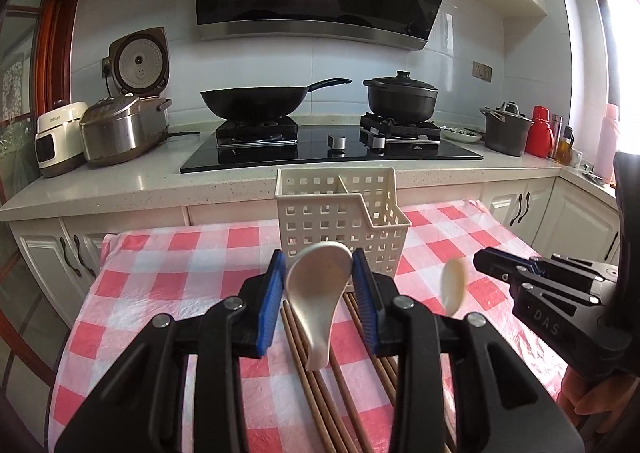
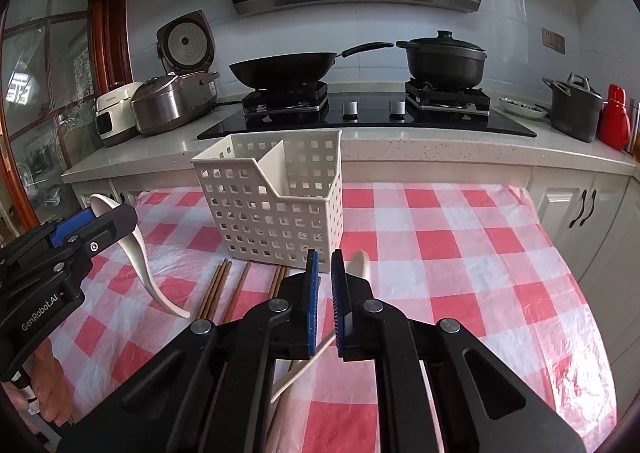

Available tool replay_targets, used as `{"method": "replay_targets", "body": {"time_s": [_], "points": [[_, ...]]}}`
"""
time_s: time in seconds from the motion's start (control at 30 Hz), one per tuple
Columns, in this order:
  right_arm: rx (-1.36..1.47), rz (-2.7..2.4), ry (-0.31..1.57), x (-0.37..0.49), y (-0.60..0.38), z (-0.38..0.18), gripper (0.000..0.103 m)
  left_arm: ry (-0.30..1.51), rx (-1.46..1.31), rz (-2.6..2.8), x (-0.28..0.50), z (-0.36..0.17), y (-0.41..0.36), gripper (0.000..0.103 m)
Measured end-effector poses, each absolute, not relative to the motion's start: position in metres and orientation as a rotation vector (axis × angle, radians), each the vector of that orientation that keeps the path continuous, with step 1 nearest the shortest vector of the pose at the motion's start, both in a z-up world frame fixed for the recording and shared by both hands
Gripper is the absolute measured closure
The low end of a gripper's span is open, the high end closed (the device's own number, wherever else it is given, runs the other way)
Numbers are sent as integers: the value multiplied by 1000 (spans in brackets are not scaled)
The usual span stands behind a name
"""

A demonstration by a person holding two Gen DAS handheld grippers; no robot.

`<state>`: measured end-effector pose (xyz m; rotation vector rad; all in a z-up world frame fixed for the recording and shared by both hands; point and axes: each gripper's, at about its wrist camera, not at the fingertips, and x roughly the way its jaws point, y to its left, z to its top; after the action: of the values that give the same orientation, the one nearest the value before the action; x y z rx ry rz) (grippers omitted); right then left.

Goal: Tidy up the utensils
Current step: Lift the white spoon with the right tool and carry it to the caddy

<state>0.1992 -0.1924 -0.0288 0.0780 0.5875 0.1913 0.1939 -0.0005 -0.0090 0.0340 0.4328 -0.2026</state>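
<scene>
Aloft | left claw [image 1: 320, 281]: spoon [image 1: 316, 305] bowl-up, handle down

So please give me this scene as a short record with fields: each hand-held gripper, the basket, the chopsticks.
left hand-held gripper: shut on a white spoon, held by its bowl, lifted
right hand-held gripper: shut on a second white spoon, lifted
basket: white, perforated, two compartments, nothing visible inside
chopsticks: brown, flat on the checked cloth in front of the basket
</scene>
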Motion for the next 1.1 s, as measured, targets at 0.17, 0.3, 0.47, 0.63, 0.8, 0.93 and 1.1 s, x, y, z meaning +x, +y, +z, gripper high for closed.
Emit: {"method": "replay_targets", "body": {"time_s": [0.17, 0.3, 0.47, 0.63, 0.8, 0.93, 1.1], "points": [[144, 195, 683, 208, -203, -53, 96, 449, 43, -203, 193, -19, -6, 70], [197, 116, 779, 215, -221, -73, 77, 463, 56, -210, 193, -27, -10, 70], [174, 84, 813, 222, -224, -89, 46, 470, 59, -219, 196, -34, -16, 70], [159, 64, 847, 245, -220, -102, 47, 475, 68, -223, 200, -42, -20, 70], [166, 22, 883, 270, -216, -118, 49, 475, 68, -229, 208, -46, -19, 70], [145, -21, 901, 285, -211, -128, 56, 480, 43, -237, 220, -47, -14, 70], [120, -45, 901, 290, -207, -128, 75, 484, 31, -245, 229, -48, -10, 70]]}}
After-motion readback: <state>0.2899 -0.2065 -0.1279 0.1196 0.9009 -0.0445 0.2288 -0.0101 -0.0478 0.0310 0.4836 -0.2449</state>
